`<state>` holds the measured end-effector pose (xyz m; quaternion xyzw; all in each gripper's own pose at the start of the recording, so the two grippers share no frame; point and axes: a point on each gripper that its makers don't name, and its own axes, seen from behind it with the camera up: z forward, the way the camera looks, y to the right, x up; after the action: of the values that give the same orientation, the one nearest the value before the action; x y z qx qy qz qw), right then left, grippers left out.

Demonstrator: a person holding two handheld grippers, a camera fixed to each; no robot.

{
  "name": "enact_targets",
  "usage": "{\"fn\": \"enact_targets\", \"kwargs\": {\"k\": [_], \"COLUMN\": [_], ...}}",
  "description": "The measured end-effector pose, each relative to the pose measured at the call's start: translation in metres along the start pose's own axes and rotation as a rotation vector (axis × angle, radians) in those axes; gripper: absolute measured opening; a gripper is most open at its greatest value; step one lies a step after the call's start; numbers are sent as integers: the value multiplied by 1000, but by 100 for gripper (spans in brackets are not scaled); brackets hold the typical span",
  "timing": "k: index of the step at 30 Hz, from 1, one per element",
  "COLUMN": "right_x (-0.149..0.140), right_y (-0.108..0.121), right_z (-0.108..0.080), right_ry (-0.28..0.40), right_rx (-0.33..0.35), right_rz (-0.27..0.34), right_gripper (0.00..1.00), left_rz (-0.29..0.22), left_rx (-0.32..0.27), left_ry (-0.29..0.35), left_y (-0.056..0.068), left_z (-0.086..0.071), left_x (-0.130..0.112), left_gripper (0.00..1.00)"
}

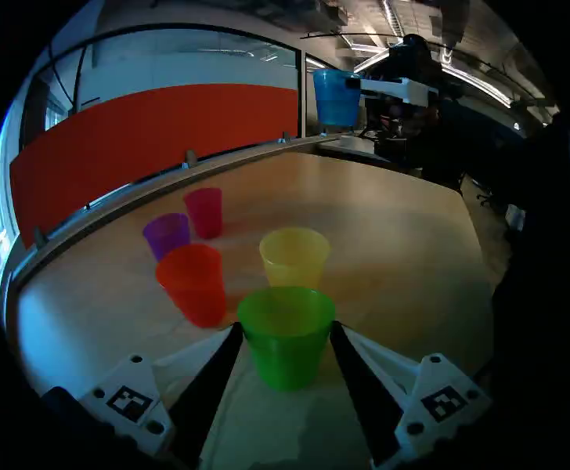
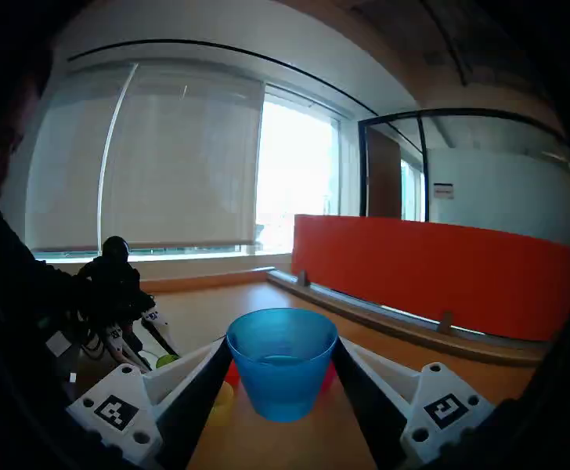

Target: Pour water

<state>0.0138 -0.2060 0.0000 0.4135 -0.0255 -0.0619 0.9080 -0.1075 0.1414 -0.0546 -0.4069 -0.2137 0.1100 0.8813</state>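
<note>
In the left gripper view a green cup (image 1: 287,337) stands upright on the wooden table (image 1: 395,227), and my left gripper (image 1: 285,329) is shut on it. Just beyond it stand an orange cup (image 1: 193,282), a yellow cup (image 1: 294,257), a purple cup (image 1: 167,233) and a pink cup (image 1: 204,211). High above the table's far end hangs a blue cup (image 1: 336,96). In the right gripper view my right gripper (image 2: 281,345) is shut on this blue cup (image 2: 282,362), which is upright with water inside. Below it peek the yellow cup (image 2: 222,395) and the orange cup (image 2: 232,374).
An orange partition (image 1: 152,133) runs along the table's left side on a grey rail. The table's right edge (image 1: 477,235) drops to a dark floor. In the right gripper view a person's dark sleeve (image 2: 19,290) and the left gripper (image 2: 153,333) are at the left, before bright windows.
</note>
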Motion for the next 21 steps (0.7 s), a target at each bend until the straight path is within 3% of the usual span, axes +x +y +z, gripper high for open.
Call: {"fn": "enact_targets", "kwargs": {"k": [9, 21], "right_x": [0, 1], "right_y": [0, -3], "right_z": [0, 1], "right_ry": [-1, -6], "right_rx": [-2, 2], "right_rz": [1, -5], "right_gripper": [91, 91], "left_rz": [-23, -3], "left_rx": [1, 5], "left_ry": [-3, -30], "left_y": [-1, 1], "left_z": [-11, -18], "left_x": [-9, -18], "left_gripper": [82, 82]}}
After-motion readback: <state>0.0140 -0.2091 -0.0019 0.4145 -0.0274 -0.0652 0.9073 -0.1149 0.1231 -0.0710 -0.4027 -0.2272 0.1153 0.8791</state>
